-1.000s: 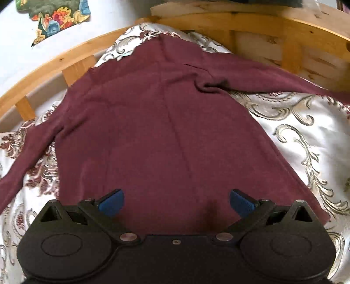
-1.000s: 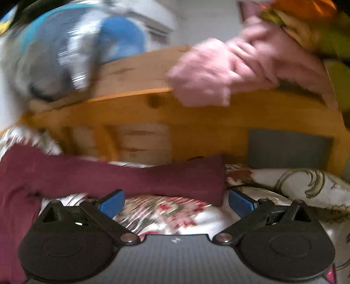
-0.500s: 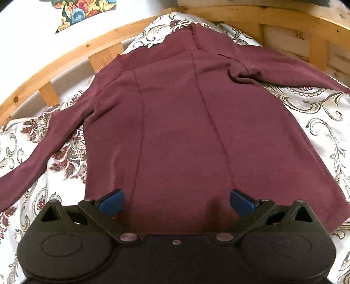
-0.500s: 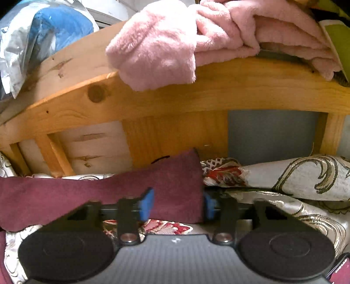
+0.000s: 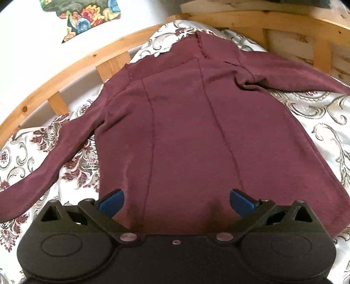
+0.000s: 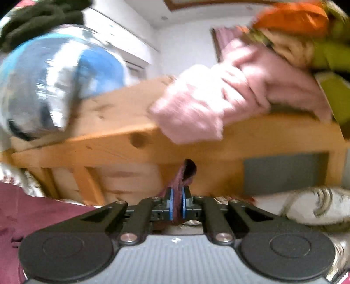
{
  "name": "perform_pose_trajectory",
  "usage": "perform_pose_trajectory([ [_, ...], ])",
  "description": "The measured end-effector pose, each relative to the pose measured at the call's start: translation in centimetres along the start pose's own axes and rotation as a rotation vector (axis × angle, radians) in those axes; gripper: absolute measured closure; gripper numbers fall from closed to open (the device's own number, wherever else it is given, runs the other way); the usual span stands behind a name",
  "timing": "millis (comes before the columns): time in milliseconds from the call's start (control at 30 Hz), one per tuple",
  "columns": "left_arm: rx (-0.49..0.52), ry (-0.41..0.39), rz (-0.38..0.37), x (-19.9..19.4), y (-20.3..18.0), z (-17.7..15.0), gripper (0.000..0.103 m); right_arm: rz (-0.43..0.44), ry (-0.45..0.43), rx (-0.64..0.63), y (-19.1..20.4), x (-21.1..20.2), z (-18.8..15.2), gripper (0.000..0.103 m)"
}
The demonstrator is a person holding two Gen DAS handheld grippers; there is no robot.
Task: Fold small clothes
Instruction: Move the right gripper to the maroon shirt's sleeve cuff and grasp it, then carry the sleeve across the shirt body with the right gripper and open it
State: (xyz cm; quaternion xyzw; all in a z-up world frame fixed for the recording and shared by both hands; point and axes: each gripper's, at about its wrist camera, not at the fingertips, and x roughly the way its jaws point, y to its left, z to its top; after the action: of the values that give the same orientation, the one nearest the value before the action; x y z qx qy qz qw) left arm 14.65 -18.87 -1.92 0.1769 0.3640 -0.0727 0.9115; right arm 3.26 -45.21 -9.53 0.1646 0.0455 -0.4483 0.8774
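A small maroon long-sleeved top lies spread flat on a patterned silver bedspread, both sleeves stretched out sideways. My left gripper hovers open above the hem, its blue pads wide apart and nothing between them. In the right wrist view my right gripper is shut on the cuff end of one sleeve, which sticks up bunched from between the blue pads. The top's body shows at the lower left of that view.
A wooden bed rail curves round the far side of the bedspread. Pink fluffy cloth and a blue and silver bag rest on the wooden frame ahead of the right gripper. Flowered fabric hangs at the back left.
My right gripper has closed from wide open onto the sleeve's cuff and lifted it off the bedspread. The left gripper stayed open and shifted slightly over the hem.
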Motion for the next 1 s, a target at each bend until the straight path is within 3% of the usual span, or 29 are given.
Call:
perform_pose_trajectory([
  [267,-0.084,-0.047,0.042,-0.8,2.6,0.5,0.001,0.202,-0.204,-0.196,6.7,-3.1,0.1,0.094],
  [500,-0.216,-0.105,0.104,-1.9,7.2,1.0,0.001,0.546,-0.320,-0.377,15.7,-7.2,-1.1,0.094],
  [733,-0.405,-0.134,0.180,-2.2,13.2,0.5,0.001,0.903,-0.295,-0.595,21.2,-13.2,-6.2,0.094],
  [1000,-0.451,-0.111,0.193,-1.5,14.6,-0.7,0.001,1.128,-0.227,-0.780,22.3,-18.5,-10.5,0.094],
])
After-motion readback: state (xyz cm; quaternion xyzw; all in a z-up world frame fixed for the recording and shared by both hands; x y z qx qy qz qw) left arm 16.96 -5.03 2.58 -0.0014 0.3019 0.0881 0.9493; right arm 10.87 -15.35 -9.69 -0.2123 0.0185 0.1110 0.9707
